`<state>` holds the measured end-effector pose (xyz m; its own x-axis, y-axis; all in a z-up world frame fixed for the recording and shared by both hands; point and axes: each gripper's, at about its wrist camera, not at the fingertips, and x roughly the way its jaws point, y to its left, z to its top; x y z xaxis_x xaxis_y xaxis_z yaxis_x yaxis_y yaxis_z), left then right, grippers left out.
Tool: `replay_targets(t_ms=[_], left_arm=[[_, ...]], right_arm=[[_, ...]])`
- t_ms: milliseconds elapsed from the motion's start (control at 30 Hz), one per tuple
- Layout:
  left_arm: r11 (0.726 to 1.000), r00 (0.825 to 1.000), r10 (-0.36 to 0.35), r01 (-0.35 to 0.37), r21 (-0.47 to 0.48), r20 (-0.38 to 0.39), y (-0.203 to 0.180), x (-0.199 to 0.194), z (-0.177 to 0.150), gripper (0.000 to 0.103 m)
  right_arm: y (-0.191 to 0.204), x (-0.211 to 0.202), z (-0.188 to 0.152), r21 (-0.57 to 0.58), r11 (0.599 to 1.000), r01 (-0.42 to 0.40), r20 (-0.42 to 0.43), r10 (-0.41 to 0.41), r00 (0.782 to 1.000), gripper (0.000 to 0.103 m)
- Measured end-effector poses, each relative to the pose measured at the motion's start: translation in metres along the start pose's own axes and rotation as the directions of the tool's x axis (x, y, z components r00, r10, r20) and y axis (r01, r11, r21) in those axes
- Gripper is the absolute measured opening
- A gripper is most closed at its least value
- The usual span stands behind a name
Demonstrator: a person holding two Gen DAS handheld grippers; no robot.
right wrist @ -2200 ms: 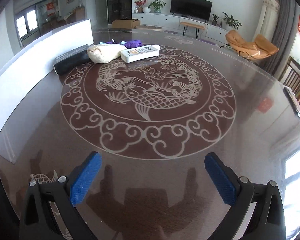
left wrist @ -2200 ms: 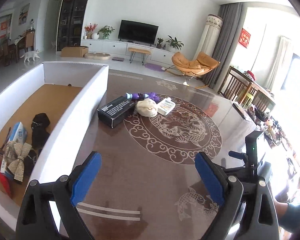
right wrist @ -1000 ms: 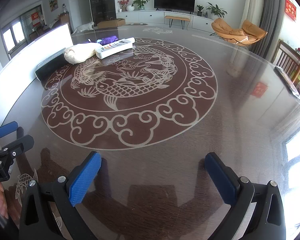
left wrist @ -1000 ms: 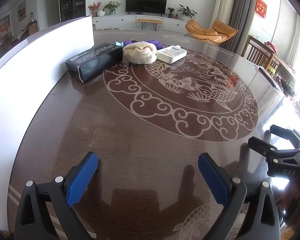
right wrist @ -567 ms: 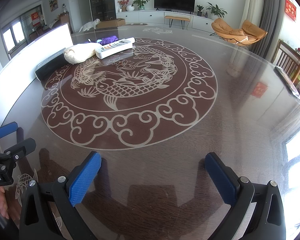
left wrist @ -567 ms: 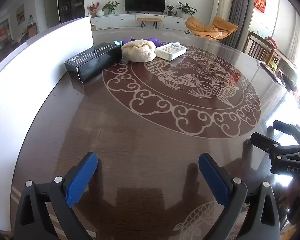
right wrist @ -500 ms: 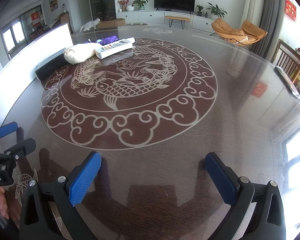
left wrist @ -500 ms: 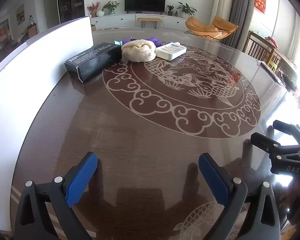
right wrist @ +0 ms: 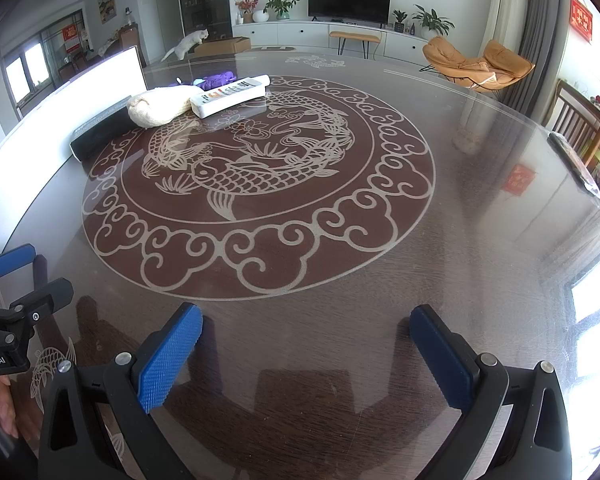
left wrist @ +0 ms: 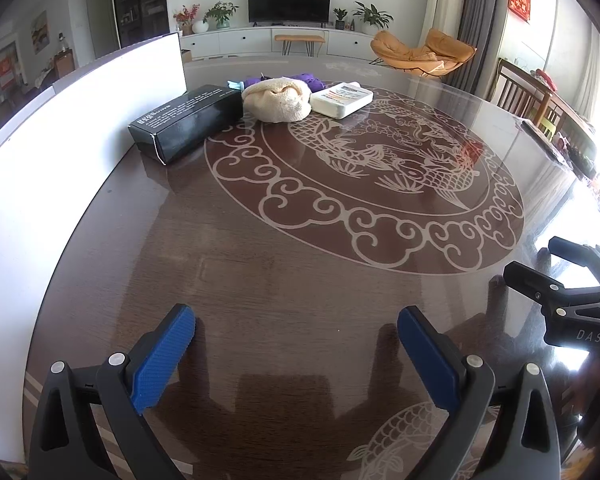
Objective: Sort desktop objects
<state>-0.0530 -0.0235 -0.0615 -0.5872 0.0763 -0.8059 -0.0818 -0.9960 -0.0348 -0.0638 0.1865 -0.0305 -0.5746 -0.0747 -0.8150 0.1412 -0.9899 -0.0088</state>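
Left gripper [left wrist: 296,346], right gripper [right wrist: 306,344]: jaws spread, nothing held. Rigid black rectangular carton [left wrist: 188,128] located beside white box wall [left wrist: 80,136]; judged light, stiff; to be gripped across narrow sides.

The dark round table [left wrist: 260,264] lies bare from the near edge across the whole koi medallion [right wrist: 256,184], so either gripper could pass over it freely. Obstacles cluster at the medallion's far left rim: a black box [left wrist: 186,122], a cream knitted bundle [left wrist: 278,100] touching it, a white remote control [left wrist: 342,99] just beside that, and purple cloth [left wrist: 308,79] behind. A white box wall [left wrist: 60,140] bounds the left side beyond the medallion.
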Motion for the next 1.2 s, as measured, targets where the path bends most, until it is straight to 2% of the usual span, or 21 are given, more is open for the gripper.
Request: replay_targets(t_ms=[1200], left_arm=[[1.0, 1.0, 0.019, -0.018, 0.015, -0.007, -0.0023, 0.0003, -0.0009, 0.103]], right_arm=[[-0.0002, -0.0001, 0.0001, 0.0, 1.0, 0.0, 0.0, 0.0, 1.0, 0.103]])
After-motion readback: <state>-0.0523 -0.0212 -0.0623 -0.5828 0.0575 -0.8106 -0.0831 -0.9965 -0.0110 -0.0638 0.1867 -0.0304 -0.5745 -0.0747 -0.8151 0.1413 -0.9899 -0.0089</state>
